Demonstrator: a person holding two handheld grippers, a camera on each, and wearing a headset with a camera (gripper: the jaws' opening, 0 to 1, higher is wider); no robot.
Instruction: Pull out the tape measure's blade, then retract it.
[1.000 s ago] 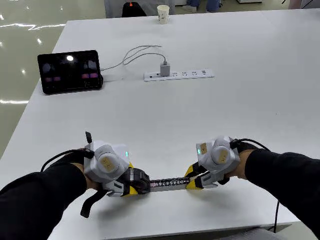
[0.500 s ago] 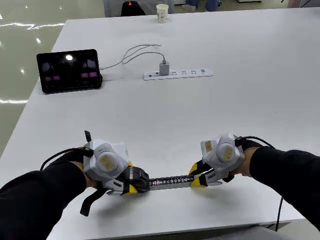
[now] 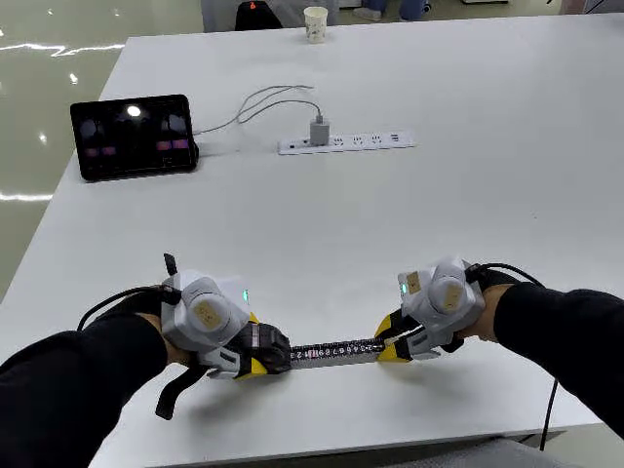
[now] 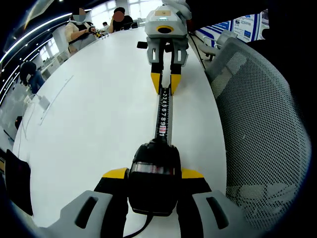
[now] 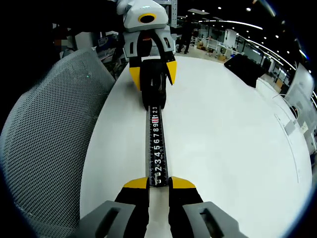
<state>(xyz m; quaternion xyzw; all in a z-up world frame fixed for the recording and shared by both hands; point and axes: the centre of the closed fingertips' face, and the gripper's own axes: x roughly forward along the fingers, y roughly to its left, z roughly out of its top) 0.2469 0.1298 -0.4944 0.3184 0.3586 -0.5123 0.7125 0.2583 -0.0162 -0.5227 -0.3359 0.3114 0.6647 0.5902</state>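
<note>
My left gripper is shut on the black tape measure case near the table's front edge. The silver blade, printed with black numbers, runs out of the case to the right. My right gripper is shut on the blade's end. In the left gripper view the right gripper faces me along the blade. The right gripper view looks back along the blade at the left gripper, which stays closed around the case.
A dark tablet stands at the back left. A white power strip with a plugged-in charger and cable lies mid-table. A paper cup stands at the far edge. A mesh chair is close beside the table's front edge.
My right gripper has moved to the right with the blade's end, so more blade shows between the grippers. The left gripper and case have stayed put.
</note>
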